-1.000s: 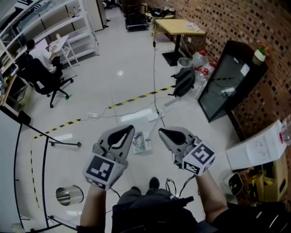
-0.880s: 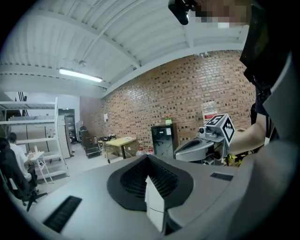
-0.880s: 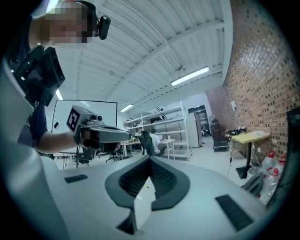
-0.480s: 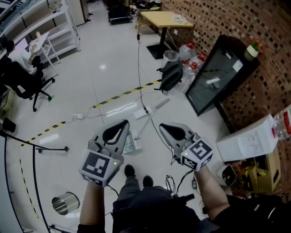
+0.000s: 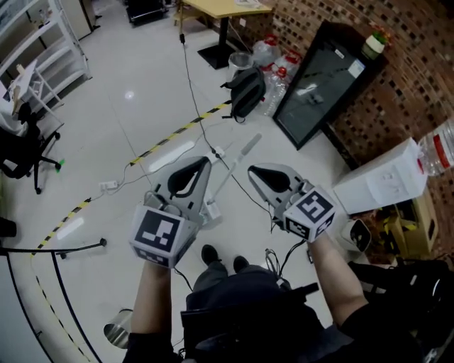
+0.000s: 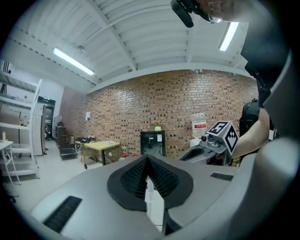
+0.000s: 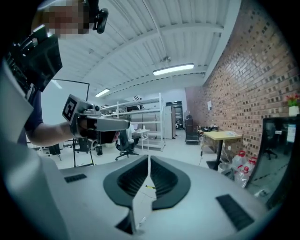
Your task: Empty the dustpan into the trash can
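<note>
Approaching the dustpan is the step in hand; neither gripper holds anything. At lower centre of the head view, just beyond the shoes (image 5: 210, 254), the left gripper (image 5: 198, 169) has its jaws together and empty. Beside it, the right gripper (image 5: 259, 174) has just been opening its jaws: they stand a slit apart, nothing between. The dustpan (image 5: 211, 210) lies on the floor (image 5: 142, 71), largely hidden behind the left gripper; its handle (image 5: 237, 162) runs up-right between the grippers. The trash can (image 5: 117, 332), judged to be the metal cylinder at the lower left edge, stands well apart. Next move, as judged: open one gripper, lower it, close on the handle. The floor is pale and glossy, crossed by striped tape (image 5: 177, 133). Farther up: backpack (image 5: 245, 92), black panel (image 5: 316, 81) against the brick wall (image 5: 397, 106), table (image 5: 227, 7).
</note>
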Demonstrator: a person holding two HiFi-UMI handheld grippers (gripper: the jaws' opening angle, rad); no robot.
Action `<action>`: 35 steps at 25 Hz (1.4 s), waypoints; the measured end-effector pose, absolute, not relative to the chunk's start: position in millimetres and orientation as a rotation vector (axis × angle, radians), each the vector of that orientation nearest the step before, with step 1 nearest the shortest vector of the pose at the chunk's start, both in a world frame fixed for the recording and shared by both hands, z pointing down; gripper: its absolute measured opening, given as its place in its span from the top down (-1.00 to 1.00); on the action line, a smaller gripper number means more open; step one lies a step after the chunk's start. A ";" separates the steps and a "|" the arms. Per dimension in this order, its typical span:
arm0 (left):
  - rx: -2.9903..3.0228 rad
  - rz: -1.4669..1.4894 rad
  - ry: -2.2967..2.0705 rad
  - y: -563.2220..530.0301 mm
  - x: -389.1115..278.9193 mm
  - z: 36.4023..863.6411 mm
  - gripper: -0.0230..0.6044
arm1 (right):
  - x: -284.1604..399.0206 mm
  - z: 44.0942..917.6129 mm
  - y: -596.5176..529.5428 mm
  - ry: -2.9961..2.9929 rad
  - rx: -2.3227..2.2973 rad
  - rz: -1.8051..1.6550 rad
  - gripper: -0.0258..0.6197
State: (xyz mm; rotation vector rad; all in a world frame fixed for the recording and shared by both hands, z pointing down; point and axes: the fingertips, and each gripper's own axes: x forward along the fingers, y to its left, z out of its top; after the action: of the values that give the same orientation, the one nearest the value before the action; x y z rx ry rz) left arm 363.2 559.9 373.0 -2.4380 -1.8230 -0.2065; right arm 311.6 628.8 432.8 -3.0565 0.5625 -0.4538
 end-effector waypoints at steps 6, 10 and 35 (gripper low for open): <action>-2.400 -0.259 -1.882 561.3 386.1 391.7 0.95 | 319.8 452.9 635.9 0.446 -3.056 -0.490 0.72; -2.375 -0.316 -1.891 568.9 400.4 406.5 0.95 | 321.1 483.3 651.4 0.348 -3.021 -0.556 0.41; -2.440 -0.465 -1.673 615.3 451.7 511.2 0.95 | 393.8 689.3 718.9 0.370 -2.874 -0.805 -0.16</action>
State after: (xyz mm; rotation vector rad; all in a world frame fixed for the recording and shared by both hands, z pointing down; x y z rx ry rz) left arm 451.7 615.3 511.2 -2.4397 -1.6730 -0.4654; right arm 393.8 718.9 689.3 -2.8742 0.3697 -0.8052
